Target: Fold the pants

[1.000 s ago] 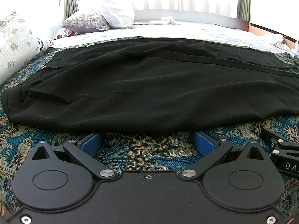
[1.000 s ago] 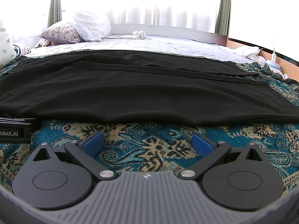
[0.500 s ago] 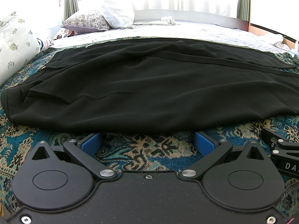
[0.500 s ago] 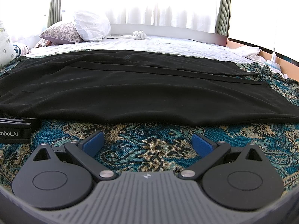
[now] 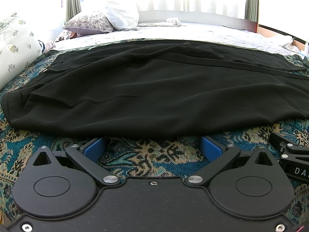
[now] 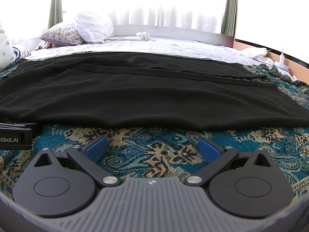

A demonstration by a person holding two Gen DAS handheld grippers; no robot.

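Observation:
Black pants (image 5: 154, 89) lie spread flat across a patterned teal bedspread (image 5: 146, 154), waistband at the left, legs running right; they also show in the right wrist view (image 6: 146, 96). My left gripper (image 5: 153, 145) is open and empty, low on the bedspread just short of the pants' near edge. My right gripper (image 6: 152, 145) is open and empty, a little back from the same near edge, further right. Each gripper's body shows at the side of the other's view.
Pillows (image 5: 108, 19) and a white sheet (image 6: 173, 46) lie beyond the pants toward the bright window. A pale floral cushion (image 5: 15, 46) stands at the left. A wooden bed edge (image 6: 270, 50) runs at the far right.

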